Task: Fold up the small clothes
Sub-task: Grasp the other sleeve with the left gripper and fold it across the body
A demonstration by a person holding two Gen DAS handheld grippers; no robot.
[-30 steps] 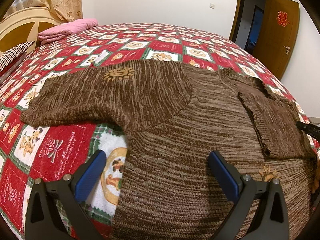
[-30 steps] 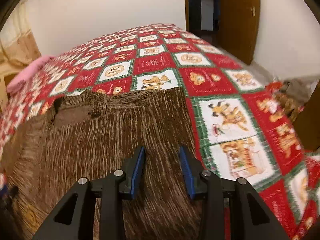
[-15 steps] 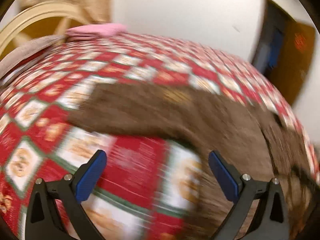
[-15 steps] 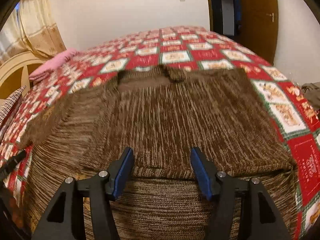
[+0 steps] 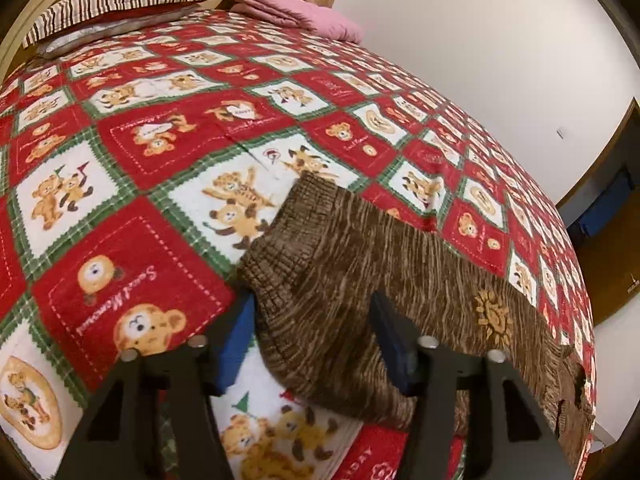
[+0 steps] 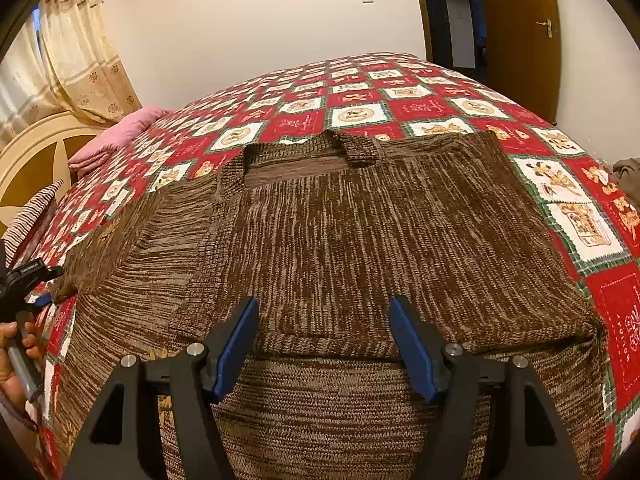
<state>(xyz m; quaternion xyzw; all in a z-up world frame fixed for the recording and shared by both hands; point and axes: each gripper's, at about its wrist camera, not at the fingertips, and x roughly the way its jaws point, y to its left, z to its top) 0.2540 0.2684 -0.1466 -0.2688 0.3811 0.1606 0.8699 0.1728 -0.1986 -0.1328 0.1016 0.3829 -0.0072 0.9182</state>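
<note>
A brown knitted sweater lies flat on the bed, its right sleeve folded over the body. Its left sleeve stretches out over the quilt, cuff toward the pillows, with a yellow sun patch. My left gripper is open, its jaws on either side of the sleeve near the cuff. The left gripper also shows at the left edge of the right wrist view, at the sleeve end. My right gripper is open and empty above the sweater's lower body.
A red, white and green bear-print quilt covers the bed. A striped pillow and a folded pink cloth lie by the headboard. A wooden door stands at the right, curtains at the left.
My left gripper has swung left from the sweater's body to the left sleeve's cuff and narrowed. My right gripper has pulled back from the right side and opened wider; the right sleeve lies folded over.
</note>
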